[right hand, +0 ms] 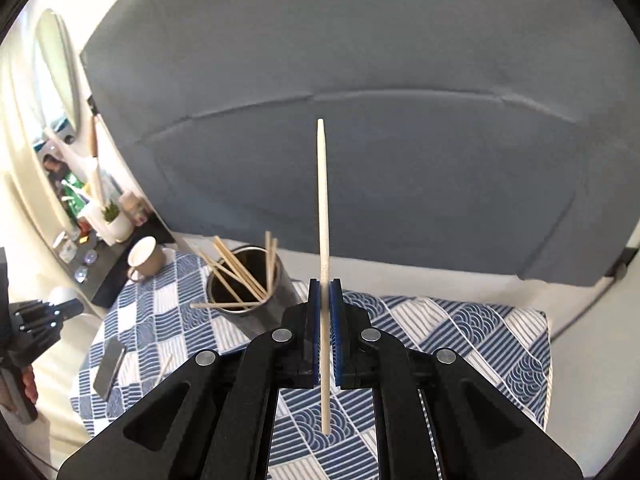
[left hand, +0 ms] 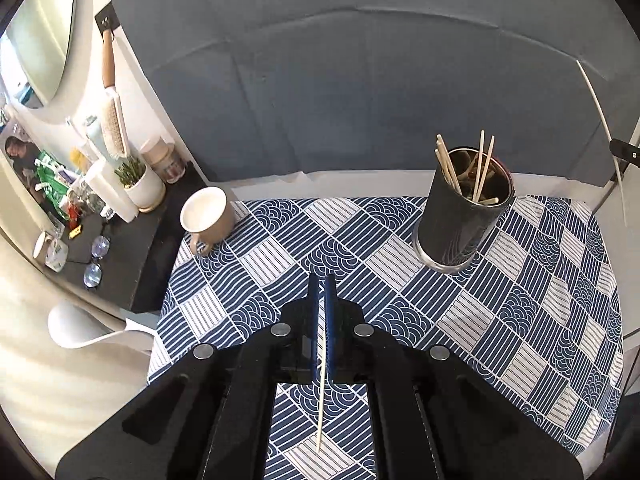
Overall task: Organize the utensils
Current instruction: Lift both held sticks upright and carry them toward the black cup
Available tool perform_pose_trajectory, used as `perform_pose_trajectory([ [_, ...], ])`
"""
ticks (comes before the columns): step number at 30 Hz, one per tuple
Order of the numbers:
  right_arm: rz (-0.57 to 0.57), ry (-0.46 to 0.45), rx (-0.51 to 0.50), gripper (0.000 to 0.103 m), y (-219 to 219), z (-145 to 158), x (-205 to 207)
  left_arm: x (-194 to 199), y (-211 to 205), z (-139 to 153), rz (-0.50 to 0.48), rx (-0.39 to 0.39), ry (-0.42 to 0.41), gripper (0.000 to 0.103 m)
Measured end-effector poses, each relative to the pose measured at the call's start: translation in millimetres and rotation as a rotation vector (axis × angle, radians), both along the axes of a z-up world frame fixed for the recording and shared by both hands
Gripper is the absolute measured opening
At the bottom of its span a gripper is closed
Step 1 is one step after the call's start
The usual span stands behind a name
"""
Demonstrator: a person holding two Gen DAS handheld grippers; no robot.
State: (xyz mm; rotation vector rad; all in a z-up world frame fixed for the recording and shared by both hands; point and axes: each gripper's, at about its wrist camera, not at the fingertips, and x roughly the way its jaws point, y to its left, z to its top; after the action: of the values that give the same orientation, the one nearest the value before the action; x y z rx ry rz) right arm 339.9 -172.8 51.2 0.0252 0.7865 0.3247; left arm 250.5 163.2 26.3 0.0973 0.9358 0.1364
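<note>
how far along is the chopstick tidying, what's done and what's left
Done: several chopsticks already stand in the metal cup on the patterned tablecloth. In hand: the right claw is shut on a chopstick held upright, and the left claw is shut on another chopstick. Left: both need dropping in, plus one loose stick lying near the phone.

My left gripper point(left hand: 324, 280) is matte black plastic, with two flat dark-blue pads point(left hand: 331, 320) set between the finger blocks. Four round silver pivot pins point(left hand: 281, 329) sit across its angled linkage arms, which have long triangular cut-outs. My right gripper point(right hand: 324, 284) is built the same: black body, blue pads point(right hand: 338, 332), silver pins point(right hand: 282, 335).
</note>
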Motion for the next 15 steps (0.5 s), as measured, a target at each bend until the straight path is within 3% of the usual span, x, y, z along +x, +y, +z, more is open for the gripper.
perform_pose_trajectory([
  [4,0.022,0.015,-0.008,0.005,7.3,-9.3,-1.2,-3.5,1.6,-10.0,0.001,-0.012,0.034,0.003],
  [11,0.032,0.11,-0.035,0.005,14.1,-55.0,-4.1,-4.8,20.0,-72.6,0.02,-0.074,0.176,0.005],
  [15,0.035,0.151,-0.057,0.005,16.1,-74.8,-7.2,-6.3,29.8,-111.4,0.036,-0.088,0.248,0.019],
])
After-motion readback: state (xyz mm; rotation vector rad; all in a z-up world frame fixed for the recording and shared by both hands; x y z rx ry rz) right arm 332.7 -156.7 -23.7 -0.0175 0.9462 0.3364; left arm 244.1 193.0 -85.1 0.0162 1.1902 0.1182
